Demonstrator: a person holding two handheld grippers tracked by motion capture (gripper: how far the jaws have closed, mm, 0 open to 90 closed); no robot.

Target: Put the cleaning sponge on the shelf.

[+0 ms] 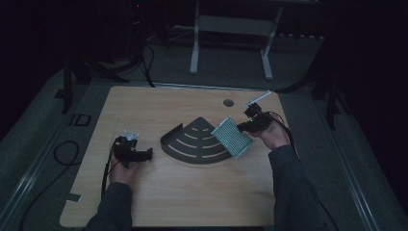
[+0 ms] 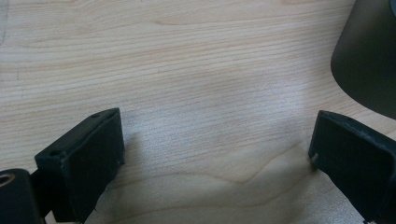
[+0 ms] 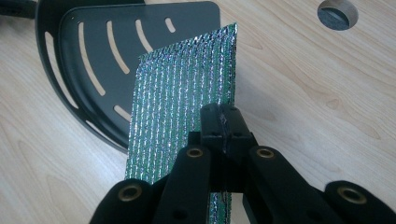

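Note:
A thin, glittering green-and-silver scouring pad point(image 1: 232, 137) hangs above the right edge of a black fan-shaped slotted tray point(image 1: 192, 142). My right gripper point(image 1: 244, 126) is shut on one edge of that pad point(image 3: 182, 112), its jaws pinched flat together, and holds it tilted over the tray point(image 3: 93, 51). My left gripper point(image 1: 144, 155) rests low over the bare wood to the left of the tray, held in a hand. Its two black jaws stand wide apart with only tabletop between them, and its fingertips point(image 2: 84, 154) frame bare wood. The tray's dark rim point(image 2: 369, 56) shows at the upper right there.
The wooden tabletop point(image 1: 192, 192) has a round hole point(image 1: 228, 102) near its far edge, also visible as a hole point(image 3: 337, 13) past the pad. A white stand point(image 1: 231, 29) and cables lie on the dark floor beyond the table.

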